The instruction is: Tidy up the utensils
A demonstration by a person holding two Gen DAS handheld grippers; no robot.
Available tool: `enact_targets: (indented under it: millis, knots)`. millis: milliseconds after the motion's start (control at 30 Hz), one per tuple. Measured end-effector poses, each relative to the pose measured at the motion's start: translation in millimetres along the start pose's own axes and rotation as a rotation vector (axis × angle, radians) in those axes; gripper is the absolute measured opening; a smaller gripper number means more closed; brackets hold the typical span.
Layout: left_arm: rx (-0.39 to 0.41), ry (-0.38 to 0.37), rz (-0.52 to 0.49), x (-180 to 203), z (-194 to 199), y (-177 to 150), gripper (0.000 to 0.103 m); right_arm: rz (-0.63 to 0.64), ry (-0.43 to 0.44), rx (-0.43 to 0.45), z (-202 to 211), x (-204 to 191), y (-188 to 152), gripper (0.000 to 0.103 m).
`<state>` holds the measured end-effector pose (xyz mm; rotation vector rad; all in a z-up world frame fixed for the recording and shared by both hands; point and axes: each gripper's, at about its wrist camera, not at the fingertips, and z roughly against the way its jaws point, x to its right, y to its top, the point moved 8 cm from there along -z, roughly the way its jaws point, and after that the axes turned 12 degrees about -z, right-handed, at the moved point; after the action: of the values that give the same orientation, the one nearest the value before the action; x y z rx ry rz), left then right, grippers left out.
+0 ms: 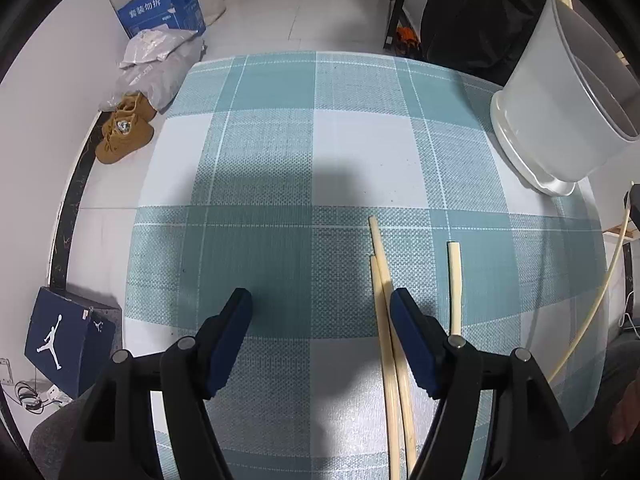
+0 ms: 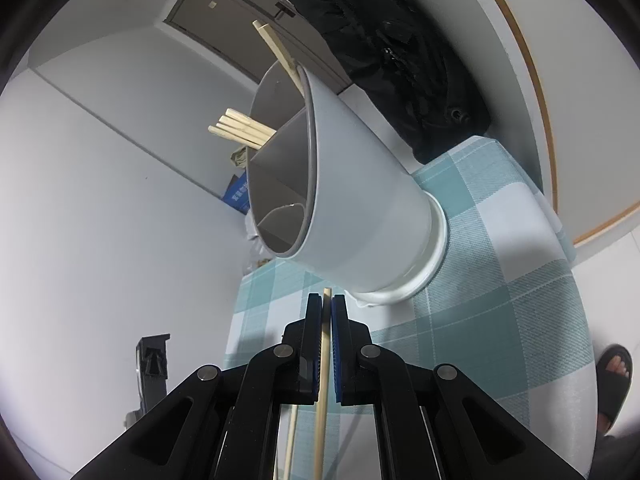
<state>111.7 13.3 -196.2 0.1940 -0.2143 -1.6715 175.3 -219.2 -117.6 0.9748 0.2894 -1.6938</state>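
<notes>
Partly done | several chopsticks (image 2: pixel 240 130) seen in holder (image 2: pixel 360 208) | one chopstick (image 2: pixel 326 344) pinched by right gripper (image 2: pixel 327 308) | left gripper (image 1: pixel 320 312) spread over three loose chopsticks (image 1: pixel 382 280).

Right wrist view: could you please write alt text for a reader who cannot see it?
The right tool is shut on one pale chopstick, in front of a grey utensil holder with inner dividers. The holder stands on a teal checked tablecloth and already contains several chopsticks.
</notes>
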Motion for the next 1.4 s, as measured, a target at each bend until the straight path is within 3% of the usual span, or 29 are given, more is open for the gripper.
enact_targets:
  millis: [233,433,467,633,667,967,1133,1400]
  knots:
    - [-0.013,0.035,-0.053,6.1,2.7,-16.0,0.066,-0.004,0.009,-0.001,-0.6,-0.7,0.6,0.004]
    - [-0.023,0.031,-0.047,7.4,3.1,-10.8,0.064,0.013,0.004,-0.013,-4.9,-4.5,-2.8,0.004]
    - [-0.021,0.028,-0.051,8.4,3.6,-9.2,0.061,0.013,0.003,-0.012,-5.0,-4.2,-2.8,0.004]
    - [-0.005,-0.002,-0.094,20.1,3.6,4.5,0.011,0.004,0.000,-0.014,-5.9,-1.9,-0.8,0.004]
    - [-0.007,-0.009,-0.097,20.0,3.3,5.7,0.007,0.006,-0.001,-0.013,-5.9,-2.4,-0.9,0.004]
    - [0.037,-0.061,-0.038,9.7,2.5,18.0,0.001,0.045,-0.001,-0.014,-5.3,-11.0,-7.5,0.004]
    - [0.140,-0.088,-0.008,5.6,27.5,24.3,0.001,0.100,-0.012,0.000,-2.3,-16.4,-16.0,0.004]
    - [0.440,-0.098,-0.044,3.9,102.6,25.8,0.001,0.199,-0.002,0.054,12.1,-33.9,-35.1,0.004]
